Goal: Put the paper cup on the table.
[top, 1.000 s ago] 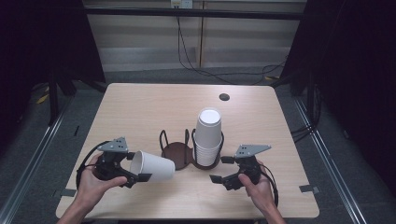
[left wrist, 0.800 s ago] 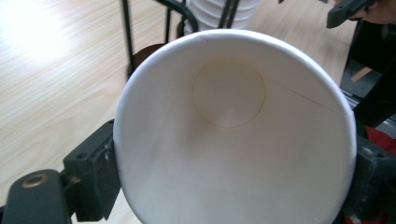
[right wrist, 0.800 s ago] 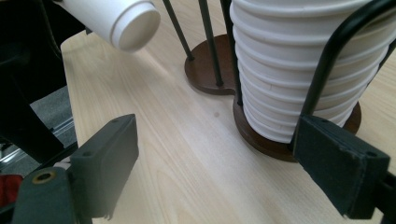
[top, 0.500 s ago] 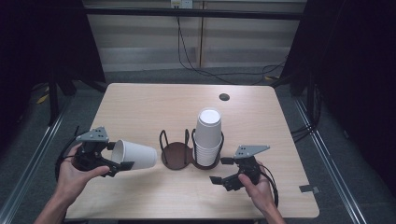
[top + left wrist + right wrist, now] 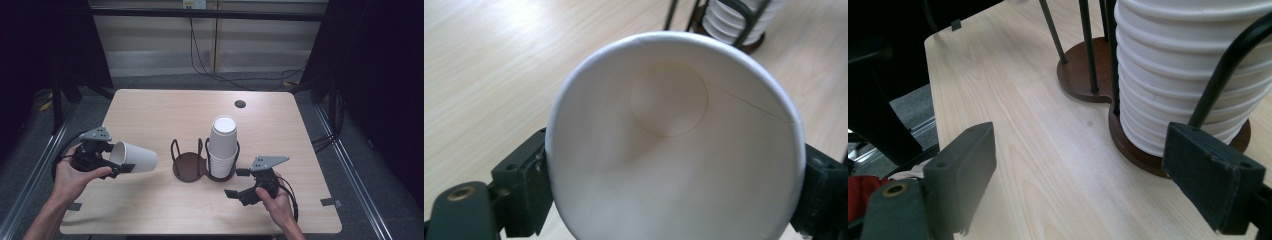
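Note:
A white paper cup [image 5: 134, 157] lies on its side over the table's left part, its mouth toward my left gripper [image 5: 120, 159], which is shut on its rim. In the left gripper view the cup's inside [image 5: 674, 145] faces the camera, with a black jaw on each side of the rim. A brown two-ring cup holder [image 5: 189, 164] stands mid-table. Its left ring is empty and its right ring holds a stack of white cups [image 5: 223, 145]. My right gripper [image 5: 236, 183] rests open just in front and right of the stack [image 5: 1193, 65], nothing between its jaws.
A small dark round hole [image 5: 240, 104] marks the table's far side. A grey tape piece [image 5: 330, 202] sits near the front right corner. Dark floor and metal rails surround the wooden table [image 5: 165, 115].
My left gripper has carried the cup leftward, away from the holder. The right gripper and the cup stack have stayed put.

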`<state>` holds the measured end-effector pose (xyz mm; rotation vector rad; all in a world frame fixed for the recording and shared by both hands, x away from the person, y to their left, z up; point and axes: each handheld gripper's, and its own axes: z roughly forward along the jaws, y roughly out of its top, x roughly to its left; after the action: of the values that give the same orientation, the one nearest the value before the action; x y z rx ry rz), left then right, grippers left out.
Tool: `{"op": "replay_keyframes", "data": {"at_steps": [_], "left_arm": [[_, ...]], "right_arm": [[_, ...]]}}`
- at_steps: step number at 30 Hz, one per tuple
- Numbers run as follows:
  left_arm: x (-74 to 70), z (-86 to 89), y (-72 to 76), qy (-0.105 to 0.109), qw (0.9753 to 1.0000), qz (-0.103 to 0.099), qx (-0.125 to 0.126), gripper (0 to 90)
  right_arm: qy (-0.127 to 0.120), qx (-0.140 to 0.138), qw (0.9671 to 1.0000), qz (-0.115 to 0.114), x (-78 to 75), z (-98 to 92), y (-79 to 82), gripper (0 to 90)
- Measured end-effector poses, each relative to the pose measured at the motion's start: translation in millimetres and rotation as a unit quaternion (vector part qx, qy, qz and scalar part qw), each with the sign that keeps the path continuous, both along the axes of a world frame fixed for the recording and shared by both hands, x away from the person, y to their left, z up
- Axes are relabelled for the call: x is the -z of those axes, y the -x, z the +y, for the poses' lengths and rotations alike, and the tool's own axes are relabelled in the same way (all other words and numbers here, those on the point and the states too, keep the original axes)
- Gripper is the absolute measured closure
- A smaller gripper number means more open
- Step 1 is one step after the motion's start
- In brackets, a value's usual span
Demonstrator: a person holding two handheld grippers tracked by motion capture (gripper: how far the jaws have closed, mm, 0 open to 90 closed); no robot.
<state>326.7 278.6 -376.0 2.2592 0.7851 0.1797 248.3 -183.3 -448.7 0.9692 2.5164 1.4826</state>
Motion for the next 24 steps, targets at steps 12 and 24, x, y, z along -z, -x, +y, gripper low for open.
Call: {"op": "replay_keyframes", "data": {"at_steps": [12,24], "left_arm": [[-14.1,-18.4,-31.3,-0.078,0.9967,0.019,0.010,11.9],[-11.3,-47.1,-53.9,-0.139,0.9898,0.029,-0.007,11.6]], "right_arm": [[0.000,0.002,1.0000,-0.001,0.0,-1.3,0.3,14.5],[0.005,0.000,1.0000,0.004,2.0,-0.3,-0.3,14.5]]}}
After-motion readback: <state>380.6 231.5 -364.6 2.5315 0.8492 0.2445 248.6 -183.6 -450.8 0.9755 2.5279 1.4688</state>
